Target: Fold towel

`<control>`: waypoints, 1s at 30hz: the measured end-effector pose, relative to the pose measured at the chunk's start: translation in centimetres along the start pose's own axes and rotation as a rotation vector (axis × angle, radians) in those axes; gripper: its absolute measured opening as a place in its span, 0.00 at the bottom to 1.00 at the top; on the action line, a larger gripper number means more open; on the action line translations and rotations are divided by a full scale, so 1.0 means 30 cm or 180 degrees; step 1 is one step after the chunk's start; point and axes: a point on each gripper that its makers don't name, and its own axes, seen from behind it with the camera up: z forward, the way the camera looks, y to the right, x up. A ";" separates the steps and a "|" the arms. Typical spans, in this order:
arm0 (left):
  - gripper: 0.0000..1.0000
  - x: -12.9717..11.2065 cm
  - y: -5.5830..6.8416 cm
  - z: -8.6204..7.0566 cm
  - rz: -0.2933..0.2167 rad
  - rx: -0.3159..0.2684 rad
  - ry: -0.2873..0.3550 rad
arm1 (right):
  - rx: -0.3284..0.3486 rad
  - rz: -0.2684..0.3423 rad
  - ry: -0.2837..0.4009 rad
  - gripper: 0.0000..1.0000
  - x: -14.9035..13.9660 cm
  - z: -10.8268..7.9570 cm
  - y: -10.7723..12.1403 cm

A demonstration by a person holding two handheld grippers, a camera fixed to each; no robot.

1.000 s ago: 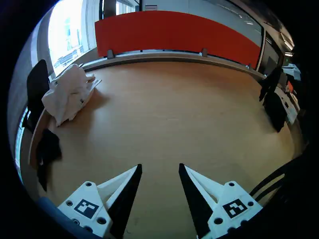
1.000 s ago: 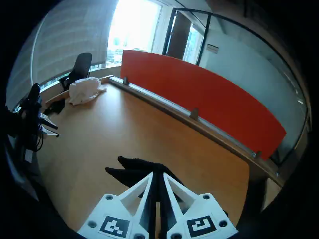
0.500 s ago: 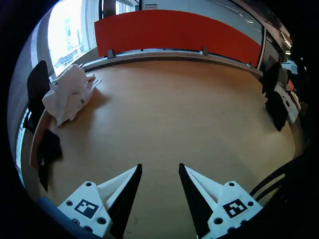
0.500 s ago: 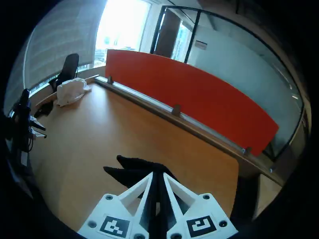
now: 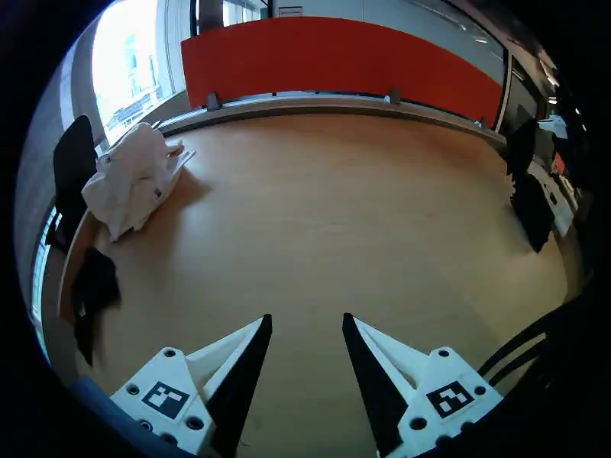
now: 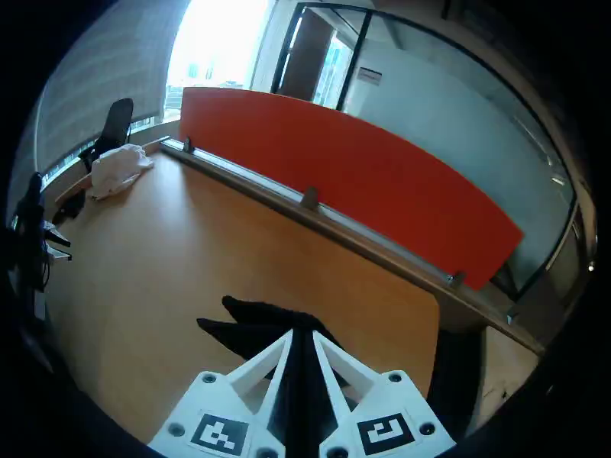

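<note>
Wooden desk, red divider. Right gripper jaws pinch dark towel; left gripper jaws wide. Best spread it flat first.

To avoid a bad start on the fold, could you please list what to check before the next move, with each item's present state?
1. Right gripper shut on the black towel: ok.
2. Left gripper open, nothing between its fingers: ok.
3. Towel laid flat: not ok, it is bunched at the right fingers.
4. Bare table ahead to spread it on: ok.
5. White cloth heap apart, at the table's far corner: ok.
6. A free towel corner for the left gripper: cannot tell.
</note>
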 end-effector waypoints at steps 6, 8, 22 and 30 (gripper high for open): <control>0.67 0.006 0.009 0.003 0.0005 0.0006 -0.0002 | -0.0063 0.0016 -0.0016 0.04 0.001 0.000 0.062; 0.67 0.009 0.012 0.003 0.0006 0.0007 -0.0003 | -0.0088 0.0019 -0.0022 0.04 0.002 0.000 0.082; 0.68 0.015 0.027 0.014 0.0026 0.0016 -0.0020 | -0.0155 0.0053 -0.0117 0.04 -0.030 0.004 0.176; 0.67 0.027 0.036 0.020 0.0035 0.0010 -0.0012 | -0.0160 0.0103 -0.0138 0.04 -0.062 -0.015 0.188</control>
